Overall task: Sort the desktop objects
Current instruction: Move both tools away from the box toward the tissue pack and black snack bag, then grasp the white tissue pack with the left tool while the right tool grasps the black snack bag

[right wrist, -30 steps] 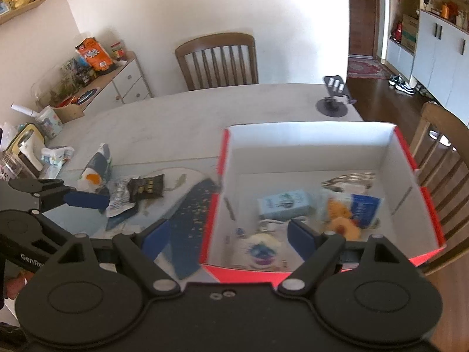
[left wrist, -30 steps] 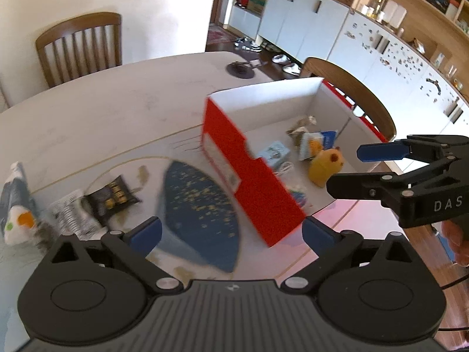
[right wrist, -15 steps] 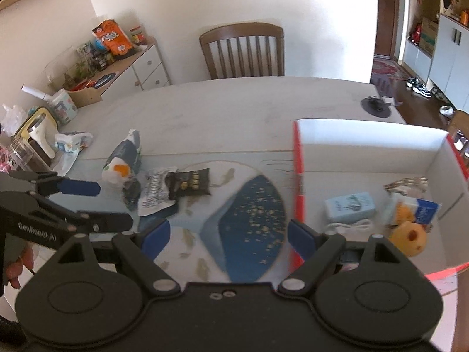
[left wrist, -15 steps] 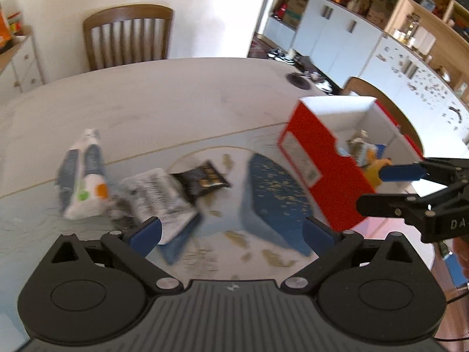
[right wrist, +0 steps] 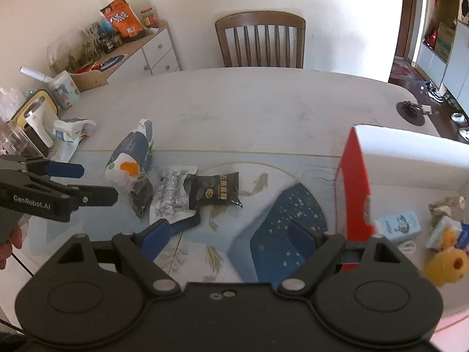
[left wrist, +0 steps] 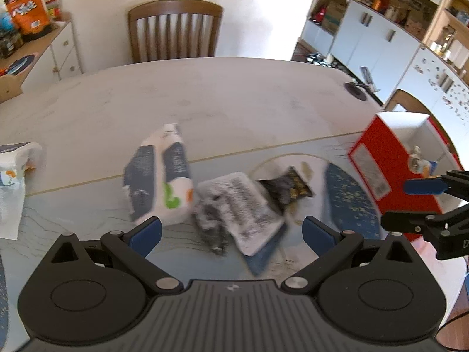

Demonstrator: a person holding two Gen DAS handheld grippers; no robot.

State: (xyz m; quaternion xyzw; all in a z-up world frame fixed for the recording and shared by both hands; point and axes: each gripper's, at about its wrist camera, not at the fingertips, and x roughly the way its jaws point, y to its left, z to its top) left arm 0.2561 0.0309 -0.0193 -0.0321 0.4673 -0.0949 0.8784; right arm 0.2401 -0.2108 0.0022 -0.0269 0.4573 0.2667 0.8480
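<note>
Red-sided and white within, the cardboard box (right wrist: 356, 187) stands at the desk's (right wrist: 249, 102) right end, holding a pale blue packet (right wrist: 400, 226) and a yellow toy (right wrist: 447, 265). Left of it lie a black snack sachet (right wrist: 215, 189), a silver printed pouch (right wrist: 170, 196) and a white-and-navy bag (right wrist: 130, 152). Both the left tool (left wrist: 231, 231) and the right tool (right wrist: 234, 234) are spread wide, empty, above the desk.
</note>
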